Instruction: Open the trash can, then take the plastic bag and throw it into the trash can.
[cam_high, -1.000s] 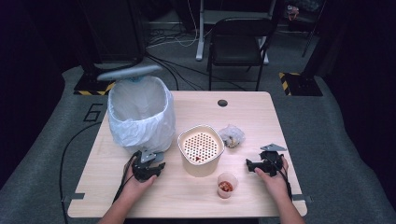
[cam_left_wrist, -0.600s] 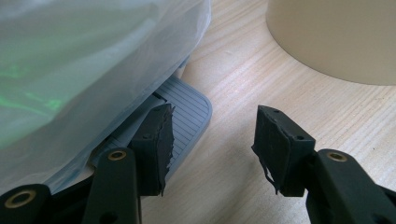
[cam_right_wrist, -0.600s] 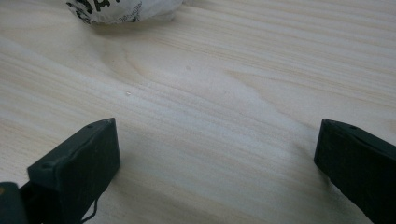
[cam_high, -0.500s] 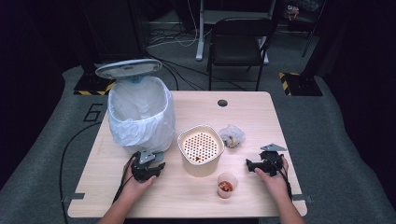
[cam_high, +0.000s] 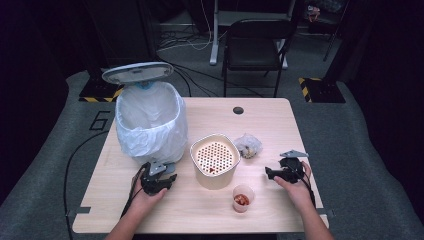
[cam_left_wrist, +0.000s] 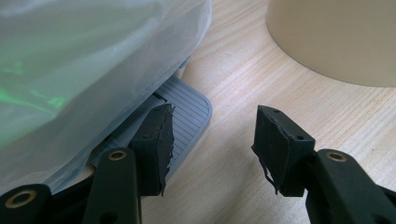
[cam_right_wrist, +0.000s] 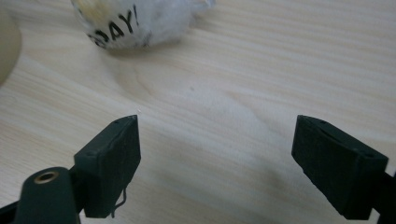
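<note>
The left gripper, jaws apart with nothing between them, rested one pad on the ribbed grey foot pedal of the white-bagged pedal bin, whose lid stood raised. The pedal's long axis pointed away from the bin towards the cream perforated-top tub. The right gripper, just closing but empty, faced a crumpled white wrapper lettered "DAY!".

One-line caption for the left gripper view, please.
Left gripper, jaws apart with one pad pressing the grey pedal of the bag-lined bin; cream container beyond.
</note>
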